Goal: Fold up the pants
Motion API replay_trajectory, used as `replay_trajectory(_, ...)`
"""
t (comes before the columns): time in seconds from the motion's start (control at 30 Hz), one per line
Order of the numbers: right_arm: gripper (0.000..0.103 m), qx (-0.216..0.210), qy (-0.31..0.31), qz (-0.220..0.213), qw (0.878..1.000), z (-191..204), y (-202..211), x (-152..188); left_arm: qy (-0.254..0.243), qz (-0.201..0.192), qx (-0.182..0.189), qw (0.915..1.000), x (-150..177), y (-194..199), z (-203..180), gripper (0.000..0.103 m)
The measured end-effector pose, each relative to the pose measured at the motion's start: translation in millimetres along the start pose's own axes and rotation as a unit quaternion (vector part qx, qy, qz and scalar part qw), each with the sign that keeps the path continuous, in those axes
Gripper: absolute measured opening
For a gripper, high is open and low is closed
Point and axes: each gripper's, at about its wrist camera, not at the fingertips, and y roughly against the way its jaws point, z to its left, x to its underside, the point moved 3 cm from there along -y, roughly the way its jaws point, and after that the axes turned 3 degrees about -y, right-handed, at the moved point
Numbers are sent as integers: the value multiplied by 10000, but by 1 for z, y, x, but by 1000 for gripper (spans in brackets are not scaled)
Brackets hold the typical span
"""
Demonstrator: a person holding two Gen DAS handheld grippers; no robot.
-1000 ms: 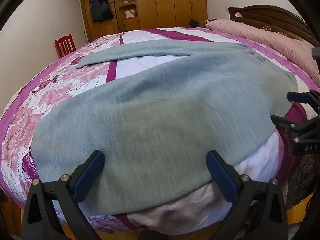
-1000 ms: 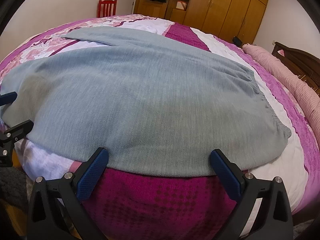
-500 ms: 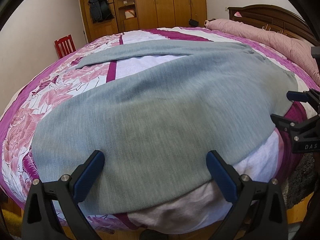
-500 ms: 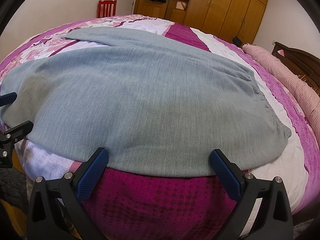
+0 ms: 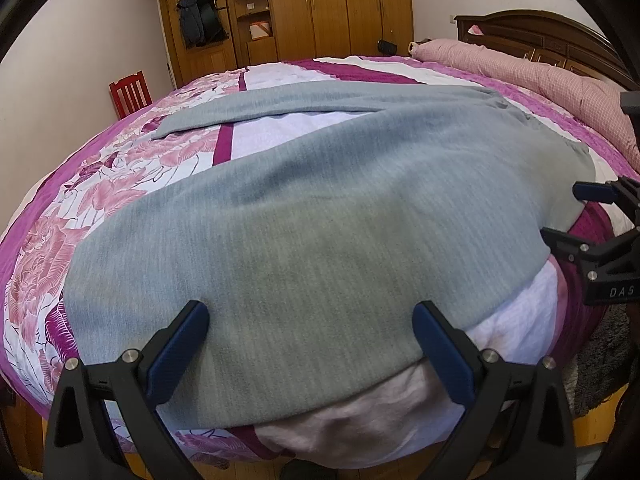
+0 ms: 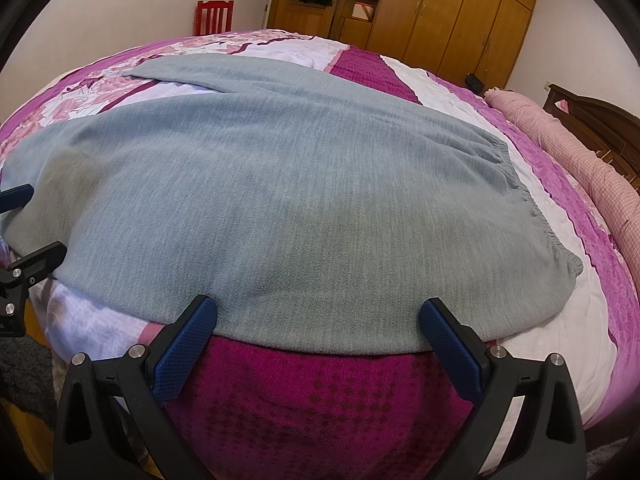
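A pair of grey-blue pants point(image 5: 320, 208) in a soft, finely ribbed fleece-like knit lies flat across the near part of a bed point(image 5: 100, 184), spread on a quilted bedspread point(image 6: 320, 400) of pink floral print with white and magenta bands. The gathered elastic waistband point(image 6: 532, 208) curves along the pants' right end; one leg point(image 5: 256, 108) angles away toward the far side, leaving a wedge of bedspread bare between the two legs. The near hem edge runs just short of the bed's rounded front edge.

The left claw point(image 5: 312, 344) is spread wide, its blue textured pads over the near leg's edge (whether they touch the cloth cannot be told). The right claw point(image 6: 320, 336) is likewise spread wide at the pants' near edge by the magenta band, holding nothing. Beyond the pants the bedspread is open up to a long pink checked bolster point(image 5: 540, 84) by the dark wooden headboard point(image 5: 560, 36).
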Motion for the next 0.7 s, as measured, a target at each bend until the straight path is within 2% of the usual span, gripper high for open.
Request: replay_trajectory(0.7,103,29,11,-54,10000,0,1,-2,-24,-19,-25,10000,0,1,-1,103)
